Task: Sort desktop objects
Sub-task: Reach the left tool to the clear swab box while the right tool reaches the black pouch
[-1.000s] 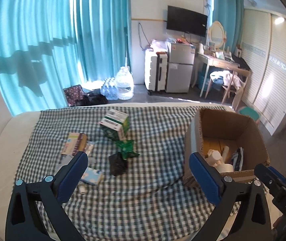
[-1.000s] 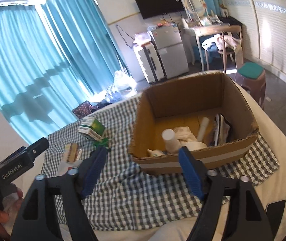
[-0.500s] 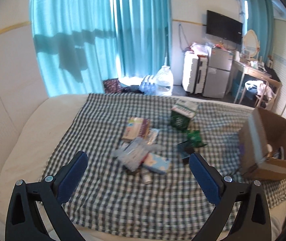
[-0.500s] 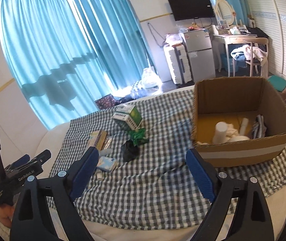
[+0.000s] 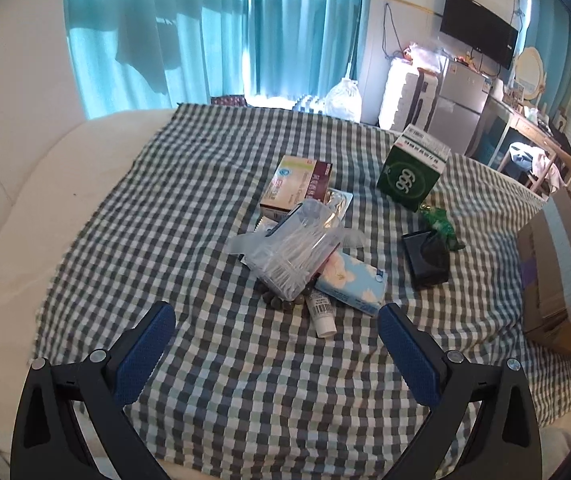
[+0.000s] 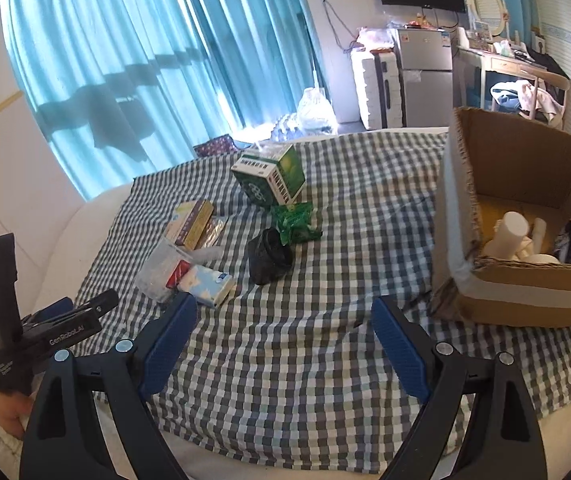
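Observation:
A pile lies mid-cloth: a clear pack of cotton swabs (image 5: 297,246), a blue tissue pack (image 5: 351,280), a small white tube (image 5: 321,314) and a beige-maroon box (image 5: 297,186). To its right are a black pouch (image 5: 425,258), a green wrapper (image 5: 439,222) and a green carton (image 5: 411,170). My left gripper (image 5: 275,320) hangs open just short of the tube, holding nothing. My right gripper (image 6: 285,308) is open wide and holds nothing, with the tissue pack (image 6: 207,284) near its left fingertip and the pouch (image 6: 269,256) beyond it. The cardboard box (image 6: 525,292) holds white bottles (image 6: 509,232).
A checked cloth (image 5: 245,392) covers a white bed, whose bare edge runs along the left. The left gripper (image 6: 85,308), held in a hand (image 6: 9,412), shows at the right wrist view's lower left. Curtains, a fridge and a desk stand beyond the bed.
Both grippers came down and forward toward the loose items. The left view swung away from the cardboard box onto the pile. The right jaws spread a little wider.

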The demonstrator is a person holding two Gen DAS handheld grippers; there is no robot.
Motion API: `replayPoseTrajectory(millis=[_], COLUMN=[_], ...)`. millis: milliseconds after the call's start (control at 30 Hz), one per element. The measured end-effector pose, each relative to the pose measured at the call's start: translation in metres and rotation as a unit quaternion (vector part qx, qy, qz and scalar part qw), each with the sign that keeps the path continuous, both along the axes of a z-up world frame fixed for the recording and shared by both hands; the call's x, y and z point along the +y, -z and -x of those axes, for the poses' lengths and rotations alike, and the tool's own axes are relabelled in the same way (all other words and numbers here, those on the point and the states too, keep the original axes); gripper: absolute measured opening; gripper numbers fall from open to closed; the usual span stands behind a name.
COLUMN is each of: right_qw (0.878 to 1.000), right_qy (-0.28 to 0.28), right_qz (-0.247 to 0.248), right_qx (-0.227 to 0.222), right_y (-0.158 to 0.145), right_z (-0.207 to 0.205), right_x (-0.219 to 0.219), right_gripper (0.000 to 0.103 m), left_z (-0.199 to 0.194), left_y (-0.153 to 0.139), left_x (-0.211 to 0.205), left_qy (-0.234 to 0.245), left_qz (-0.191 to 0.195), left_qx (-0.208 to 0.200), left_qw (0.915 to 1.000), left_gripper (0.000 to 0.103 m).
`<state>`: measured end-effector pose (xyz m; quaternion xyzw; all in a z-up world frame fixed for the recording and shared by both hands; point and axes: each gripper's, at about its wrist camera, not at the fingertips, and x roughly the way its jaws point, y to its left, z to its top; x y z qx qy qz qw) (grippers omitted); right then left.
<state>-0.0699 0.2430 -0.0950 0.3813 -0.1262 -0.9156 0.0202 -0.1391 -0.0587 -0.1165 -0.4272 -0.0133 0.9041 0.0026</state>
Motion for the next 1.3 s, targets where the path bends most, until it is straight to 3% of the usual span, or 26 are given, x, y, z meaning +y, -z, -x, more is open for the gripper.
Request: replayPoseTrajectory(millis=[267,433,633,733,833,933,967,1000,1300], right_qw=[0.999,0.998,0.995,0.994,0.991,0.99,0.988,0.987,0.985], right_qy=[-0.022,-0.039,-0.047,-0.043,-0.041,-0.036,-0.035,-0.038,-0.041], right_qz=[-0.012,0.013,-0.029,-0.037,-0.032,-0.024,-0.027,-0.026,-0.009], right_qx=[-0.031,-0.056,-0.078,-0.096,-0.12,-0.136,-0.145,-0.152,-0.165], right_y=[0.03,0.051,0.076,0.093,0.106,0.115,0.119,0.122,0.114], right_z=[0.06,0.103,0.147,0.163,0.171,0.177,0.178,0.179,0.152], right_x=[-0.021,-0.034,-0.052,-0.055,-0.055,-0.052,-0.052,-0.052,-0.045], right_gripper=[0.089,0.089,0.089,0.088,0.082,0.073,0.063,0.059,0.058], left_z=[0.044,0.067,0.092,0.102,0.11,0.115,0.115,0.115,0.1], left_y=[0.033,0.053,0.066,0.071,0.079,0.08,0.081,0.082,0.068], left_x=[0.002,0.007,0.014,0.023,0.028,0.026,0.025,0.024,0.012], left_qy=[-0.004,0.036,0.072,0.088,0.1,0.1,0.1,0.099,0.091], left_qz=[0.024,0.035,0.034,0.053,0.061,0.046,0.038,0.035,0.014], left_qx=[-0.007,-0.014,-0.019,-0.016,-0.034,-0.043,-0.046,-0.049,-0.052], left_qw=[0.9997,0.9986,0.9966,0.9946,0.9926,0.993,0.9932,0.9932,0.9944], left_gripper=[0.103,0.103,0.103,0.103,0.103,0.094,0.087,0.085,0.077])
